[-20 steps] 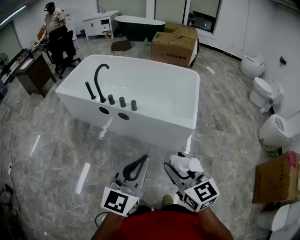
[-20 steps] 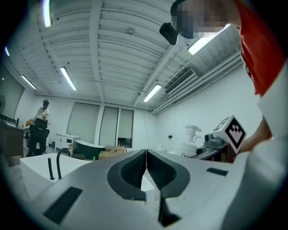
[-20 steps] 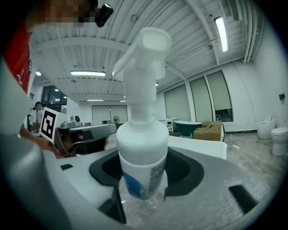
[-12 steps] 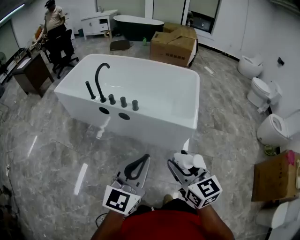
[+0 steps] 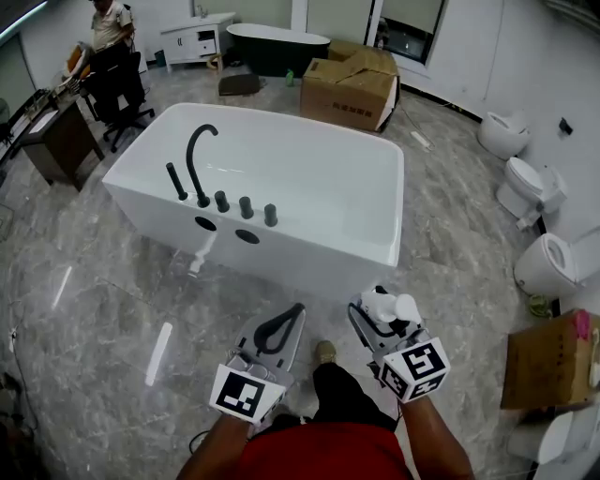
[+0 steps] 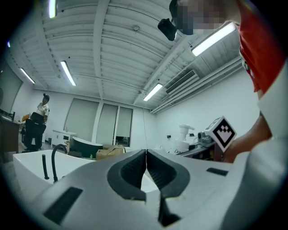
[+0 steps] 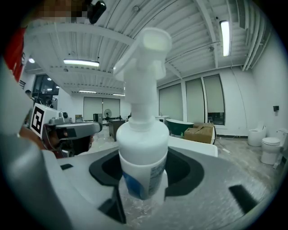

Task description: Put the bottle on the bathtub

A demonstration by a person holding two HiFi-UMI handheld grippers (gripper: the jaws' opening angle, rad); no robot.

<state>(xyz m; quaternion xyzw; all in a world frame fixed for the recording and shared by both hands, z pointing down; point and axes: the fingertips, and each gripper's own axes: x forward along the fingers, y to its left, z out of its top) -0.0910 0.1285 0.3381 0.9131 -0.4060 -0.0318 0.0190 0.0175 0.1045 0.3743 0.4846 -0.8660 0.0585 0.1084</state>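
Note:
A white pump bottle (image 5: 386, 307) (image 7: 142, 148) stands upright between the jaws of my right gripper (image 5: 375, 319), which is shut on it. The white freestanding bathtub (image 5: 309, 248) with a black arched faucet (image 5: 197, 159) lies ahead on the grey marble floor, its near rim a short way beyond both grippers. My left gripper (image 5: 279, 330) is shut with nothing in it; its dark pads (image 6: 135, 173) touch. In the left gripper view the bathtub (image 6: 31, 161) shows low at the left, and the bottle (image 6: 185, 137) shows at the right.
A large cardboard box (image 5: 349, 82) and a dark bathtub (image 5: 272, 42) stand behind the white tub. Toilets (image 5: 530, 183) line the right wall, another box (image 5: 548, 361) sits at the right. A person (image 5: 108, 28) stands by a desk (image 5: 52, 127) at far left.
I have stepped closer to the bathtub: it has grown and dropped lower in the head view. Both grippers moved slightly forward and right, the bottle still held.

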